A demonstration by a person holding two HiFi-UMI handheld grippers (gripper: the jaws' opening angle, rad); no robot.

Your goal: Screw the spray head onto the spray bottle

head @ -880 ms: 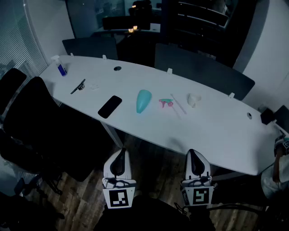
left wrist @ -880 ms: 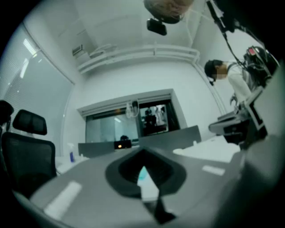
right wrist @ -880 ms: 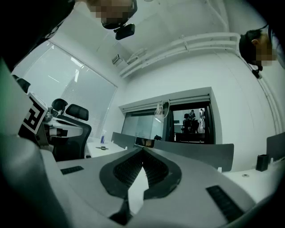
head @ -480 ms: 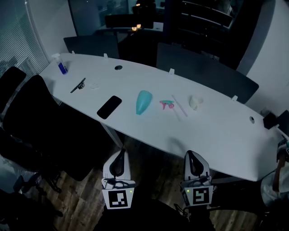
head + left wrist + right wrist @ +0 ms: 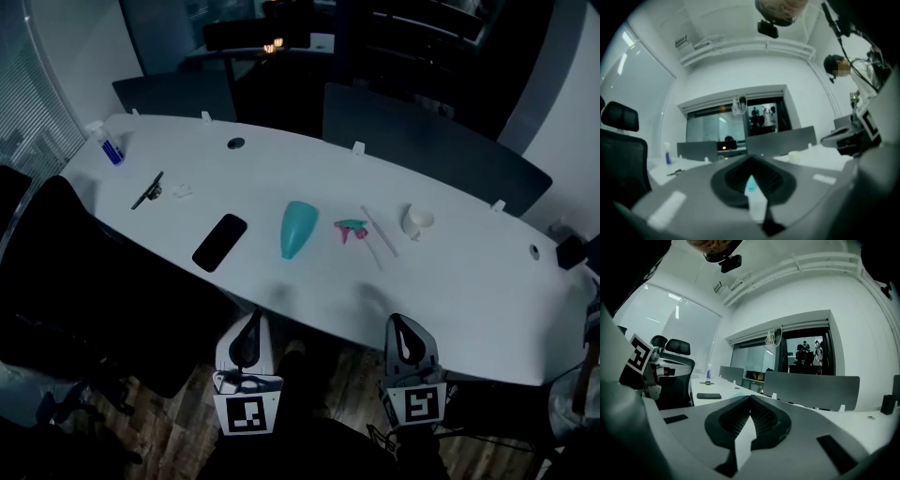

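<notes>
Left gripper (image 5: 254,317), right gripper (image 5: 397,321), both closed; smooth teal teardrop spray bottle (image 5: 297,228)

The counter (image 5: 469,281) has slid lower in the head view, so its near edge now lies closer to the left gripper (image 5: 251,323) and right gripper (image 5: 401,326); its left end has drifted leftward.

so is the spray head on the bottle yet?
No, in the head view the spray head lies on the table beside the bottle, apart from it.
</notes>
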